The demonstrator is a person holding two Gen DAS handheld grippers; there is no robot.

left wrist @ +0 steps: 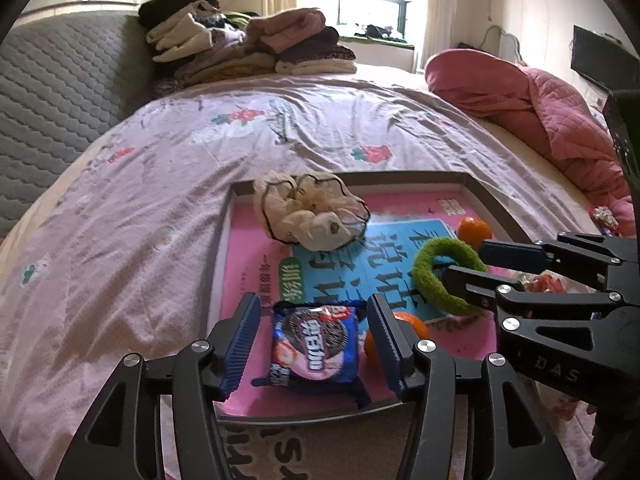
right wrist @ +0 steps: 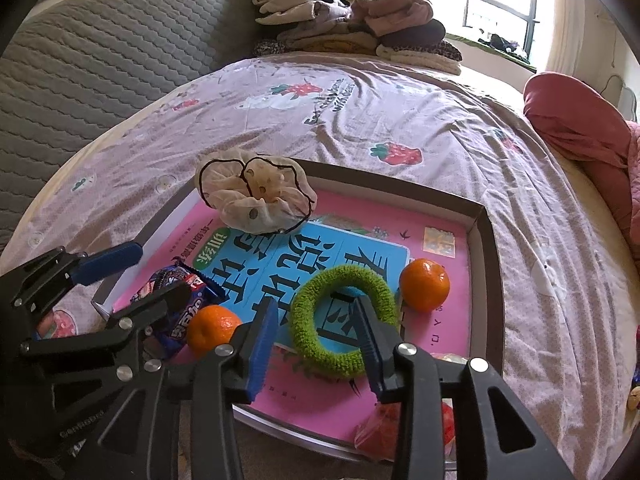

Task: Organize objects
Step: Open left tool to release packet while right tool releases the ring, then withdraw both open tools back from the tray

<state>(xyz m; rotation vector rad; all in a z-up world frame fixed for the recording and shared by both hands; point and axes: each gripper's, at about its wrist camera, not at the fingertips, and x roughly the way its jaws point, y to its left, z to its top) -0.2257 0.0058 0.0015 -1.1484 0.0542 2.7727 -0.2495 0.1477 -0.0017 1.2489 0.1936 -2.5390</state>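
Note:
A shallow tray point(left wrist: 352, 178) point(right wrist: 488, 240) with a pink and blue printed floor lies on the bed. My left gripper point(left wrist: 314, 344) point(right wrist: 162, 270) is open around a blue cookie pack point(left wrist: 314, 340) point(right wrist: 188, 284) that lies flat in the tray, with a gap at each pad. My right gripper point(right wrist: 313, 302) point(left wrist: 464, 262) is open too. One of its fingers sits inside the green fuzzy hair ring point(right wrist: 308, 332) point(left wrist: 424, 268), the other outside, neither pressing. Two oranges point(right wrist: 424, 284) point(right wrist: 212, 330) and a cream scrunchie point(right wrist: 256, 196) point(left wrist: 316, 216) also lie in the tray.
A red wrapped item point(right wrist: 380, 428) sits at the tray's near right corner. Folded clothes point(left wrist: 248, 44) are stacked at the far end of the bed, a pink quilt point(left wrist: 540, 112) at the right, a grey padded headboard point(left wrist: 60, 100) at the left.

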